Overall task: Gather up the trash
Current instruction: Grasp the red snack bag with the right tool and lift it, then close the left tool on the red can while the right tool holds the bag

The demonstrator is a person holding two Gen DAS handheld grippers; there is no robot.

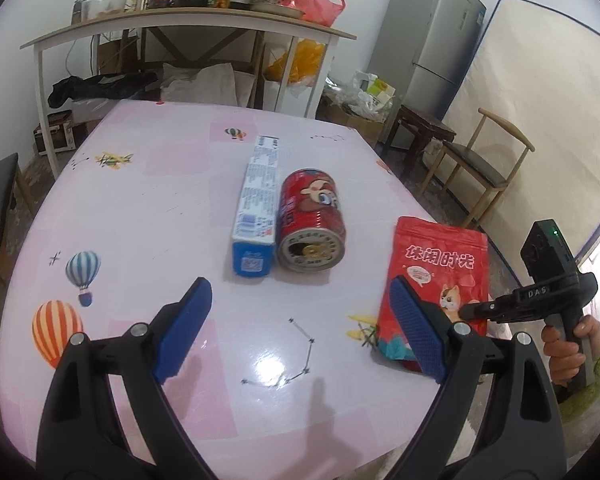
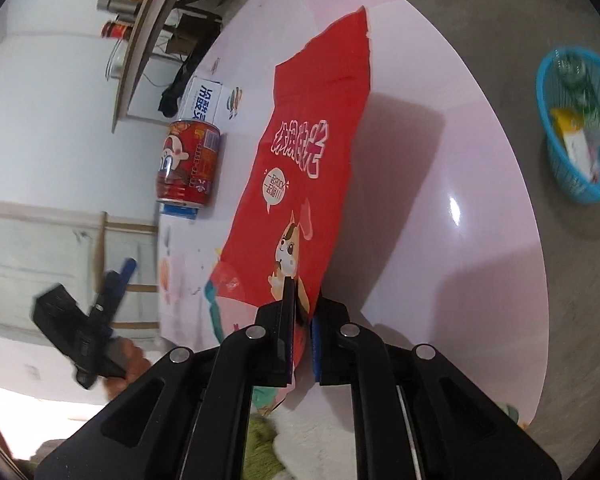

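Gripping the red pouch [image 2: 300,184] by one thin bottom edge, right claw [image 2: 302,320] nearly shut, pouch lifted off bench [image 2: 440,208]. Left claw [image 1: 300,328] wide open, empty. Can [image 1: 312,220], box [image 1: 256,204] remain. Risk: slippery film sliding free before reaching basket [image 2: 580,192].

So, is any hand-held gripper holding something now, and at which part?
The right hand-held gripper pinches the red snack pouch at its bottom edge. The left hand-held gripper is open and holds nothing.
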